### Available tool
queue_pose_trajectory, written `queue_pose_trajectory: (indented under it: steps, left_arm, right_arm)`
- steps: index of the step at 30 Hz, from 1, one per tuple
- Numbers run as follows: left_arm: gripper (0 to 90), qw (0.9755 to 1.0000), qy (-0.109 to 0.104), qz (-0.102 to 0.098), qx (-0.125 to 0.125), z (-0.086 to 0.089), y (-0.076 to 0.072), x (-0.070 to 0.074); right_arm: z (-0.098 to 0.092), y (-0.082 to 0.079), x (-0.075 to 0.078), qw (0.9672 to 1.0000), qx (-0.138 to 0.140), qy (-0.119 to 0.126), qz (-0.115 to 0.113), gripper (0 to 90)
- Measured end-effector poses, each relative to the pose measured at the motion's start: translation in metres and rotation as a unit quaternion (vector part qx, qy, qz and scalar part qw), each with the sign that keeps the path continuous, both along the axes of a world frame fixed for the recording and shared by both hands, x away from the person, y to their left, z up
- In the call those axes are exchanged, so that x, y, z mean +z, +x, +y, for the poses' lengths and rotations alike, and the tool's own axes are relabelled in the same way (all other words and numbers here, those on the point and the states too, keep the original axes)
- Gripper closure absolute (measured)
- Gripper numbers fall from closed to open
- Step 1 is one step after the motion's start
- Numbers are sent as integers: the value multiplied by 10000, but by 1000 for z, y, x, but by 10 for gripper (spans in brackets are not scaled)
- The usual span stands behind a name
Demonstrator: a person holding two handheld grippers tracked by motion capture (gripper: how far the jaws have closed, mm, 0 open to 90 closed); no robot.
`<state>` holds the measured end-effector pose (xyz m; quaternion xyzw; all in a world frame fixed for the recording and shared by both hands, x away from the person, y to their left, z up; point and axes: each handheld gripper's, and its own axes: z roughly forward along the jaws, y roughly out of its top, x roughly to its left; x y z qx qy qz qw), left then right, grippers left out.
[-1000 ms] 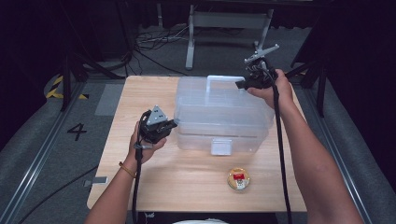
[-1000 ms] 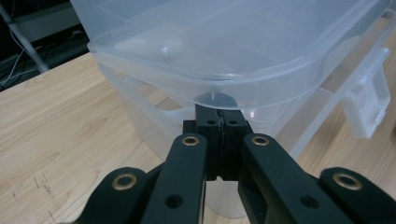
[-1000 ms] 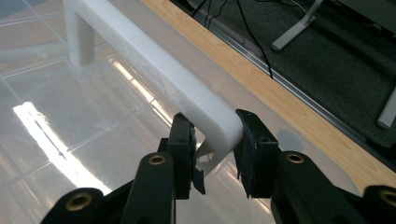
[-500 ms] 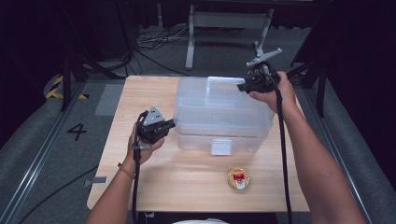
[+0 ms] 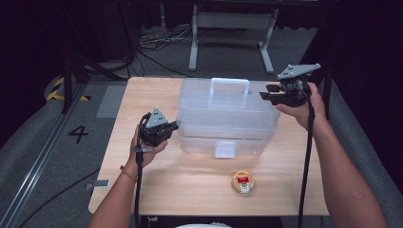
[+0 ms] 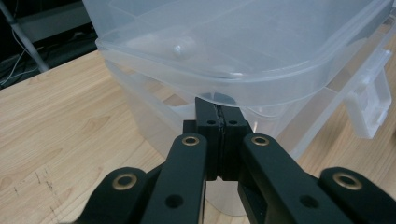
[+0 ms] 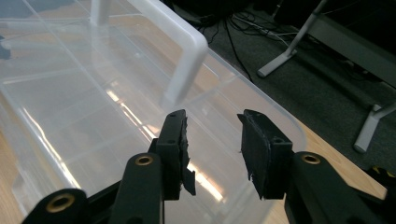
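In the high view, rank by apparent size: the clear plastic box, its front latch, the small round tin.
1. clear plastic box, by far the largest.
2-3. small round tin and front latch: they look alike, so unranked.

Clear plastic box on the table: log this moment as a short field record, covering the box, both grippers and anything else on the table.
box: clear plastic box, lid on, white handle on top, front latch toward the person
left gripper: left gripper shut, jaws together at the box's left end, under the lid rim
right gripper: right gripper open, nothing between the jaws, which have just been opening, above the box's right end
other item: small round tin near the front edge
surface: wooden table
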<state>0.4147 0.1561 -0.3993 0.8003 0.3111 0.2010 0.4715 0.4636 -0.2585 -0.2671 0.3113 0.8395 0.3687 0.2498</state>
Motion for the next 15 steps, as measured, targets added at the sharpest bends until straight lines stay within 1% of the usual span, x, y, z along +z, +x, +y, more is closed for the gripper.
queue_pose_trajectory:
  steps: [1,3,4,6,8,9,11,13,14,15]
  left_arm:
    - [899,10000,34,-14,7,0,0,0]
    - [899,10000,67,-18,-2,0,0,0]
    - [899,10000,73,-19,-3,0,0,0]
    - [899,10000,63,-18,-3,0,0,0]
    - [899,10000,65,-18,0,0,0,0]
    - [899,10000,78,-23,-1,0,0,0]
    - [898,10000,79,-25,1,0,0,0]
    - [899,9999,97,-26,-1,-1,0,0]
    - [899,9999,96,-29,1,-1,0,0]
    - [898,9999,98,-30,4,-1,0,0]
  right_arm:
    - [-10,-6,0,10000,-26,40,-85,608]
    - [-14,-8,0,9999,-40,69,-113,604]
    - [-25,-14,0,9996,-105,160,-201,596]
    - [-34,-19,-1,9990,-172,298,-275,572]
    - [-44,-25,-2,9982,-295,387,-355,569]
    - [-49,-28,-3,9979,-313,416,-378,560]
    - [-59,-34,-9,9978,-317,470,-337,551]
    - [-59,-34,-9,9978,-317,470,-337,551]
    - [-67,-38,-15,9978,-339,449,-343,530]
    - [-70,-40,-19,9976,-358,498,-322,517]
